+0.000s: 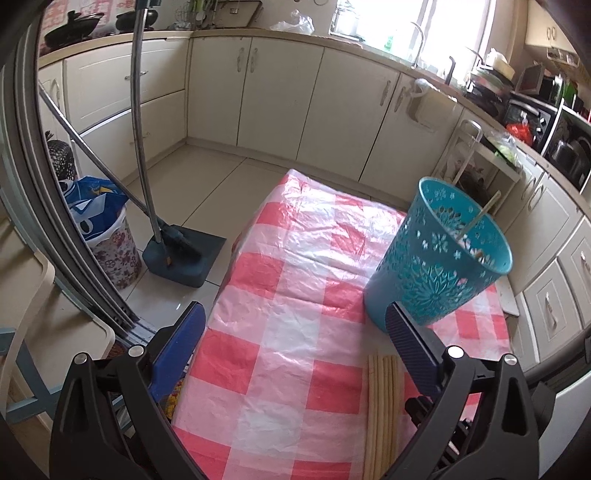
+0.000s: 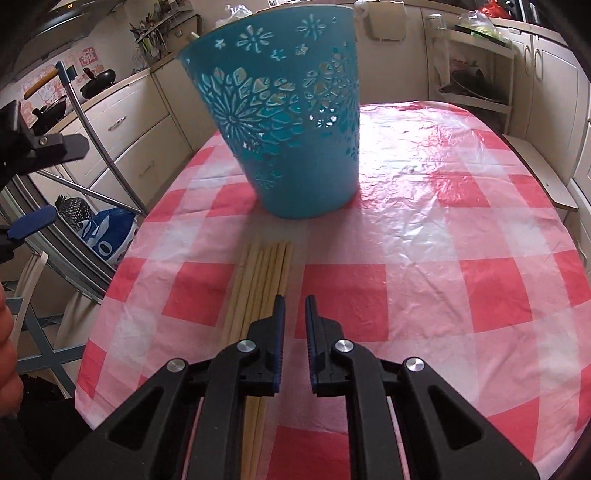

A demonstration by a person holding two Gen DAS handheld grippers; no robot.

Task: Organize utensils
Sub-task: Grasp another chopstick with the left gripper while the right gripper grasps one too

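Right tool (image 2: pixel 294 301) nearly closed, pinching nothing, lower centre, just right of chopsticks (image 2: pixel 258 280) on tabletop (image 2: pixel 461 240). Left tool (image 1: pixel 295 325) spread wide, empty. Teal basket (image 2: pixel 284 122) upper centre.

room: kitchen | cabinets (image 1: pixel 280 96): cream, along walls | floor (image 1: pixel 207 177): pale tiles | window (image 1: pixel 454 22): bright daylight | dustpan (image 1: pixel 184 258): on floor

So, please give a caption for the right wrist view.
Nearly closed right gripper beside chopsticks before a teal basket.
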